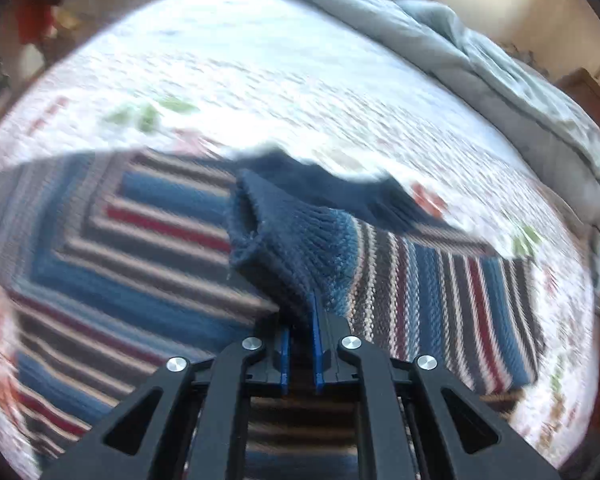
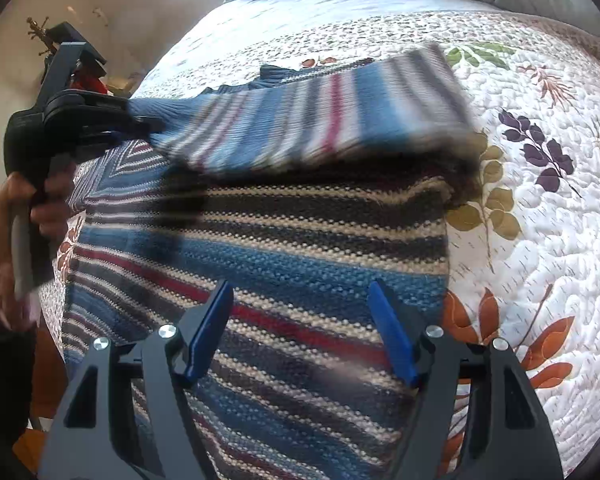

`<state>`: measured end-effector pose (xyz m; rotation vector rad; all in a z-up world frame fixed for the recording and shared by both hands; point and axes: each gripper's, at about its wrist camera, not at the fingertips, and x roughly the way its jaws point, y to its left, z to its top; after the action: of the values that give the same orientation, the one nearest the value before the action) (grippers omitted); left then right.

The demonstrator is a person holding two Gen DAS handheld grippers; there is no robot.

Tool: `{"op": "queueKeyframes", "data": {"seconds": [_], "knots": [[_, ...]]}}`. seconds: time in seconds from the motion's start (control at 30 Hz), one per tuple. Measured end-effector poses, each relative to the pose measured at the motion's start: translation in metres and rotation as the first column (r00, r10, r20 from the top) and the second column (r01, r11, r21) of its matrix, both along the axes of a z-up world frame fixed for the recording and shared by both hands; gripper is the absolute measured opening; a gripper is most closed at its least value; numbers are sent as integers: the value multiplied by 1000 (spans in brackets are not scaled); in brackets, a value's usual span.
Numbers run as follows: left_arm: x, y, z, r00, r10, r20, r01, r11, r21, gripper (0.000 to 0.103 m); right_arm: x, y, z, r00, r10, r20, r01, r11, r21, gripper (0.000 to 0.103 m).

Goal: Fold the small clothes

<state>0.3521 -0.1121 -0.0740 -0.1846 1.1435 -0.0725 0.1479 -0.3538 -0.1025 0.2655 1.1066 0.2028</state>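
A striped knit sweater (image 2: 284, 256) in blue, red, white and dark bands lies on the bed. My left gripper (image 1: 300, 308) is shut on the sweater's dark blue sleeve cuff (image 1: 288, 240) and holds it lifted above the body. In the right wrist view the left gripper (image 2: 140, 128) is at the left, with the sleeve (image 2: 320, 116) stretched across above the body, blurred. My right gripper (image 2: 300, 300) is open and empty, low over the sweater's body.
The bed is covered by a white quilt (image 2: 540, 240) with leaf prints. A grey comforter (image 1: 500, 80) is bunched along the far edge. The person's hand (image 2: 16, 232) holds the left gripper at the bed's left edge.
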Motion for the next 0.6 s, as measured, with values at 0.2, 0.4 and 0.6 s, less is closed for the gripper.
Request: {"op": "queueKeyframes", "data": {"seconds": [0.2, 0.4, 0.6], "knots": [[15, 44, -30, 998, 28, -57, -26, 999, 43, 13, 11, -5, 2, 1000, -28, -8, 28, 999, 39, 70], [-4, 60, -40, 997, 32, -64, -32, 999, 2, 48, 35, -24, 21, 995, -104, 2, 104, 983, -152, 72], [-14, 51, -35, 997, -29, -73, 27, 999, -19, 64, 64, -19, -3, 993, -92, -74, 62, 938, -340, 72]]}}
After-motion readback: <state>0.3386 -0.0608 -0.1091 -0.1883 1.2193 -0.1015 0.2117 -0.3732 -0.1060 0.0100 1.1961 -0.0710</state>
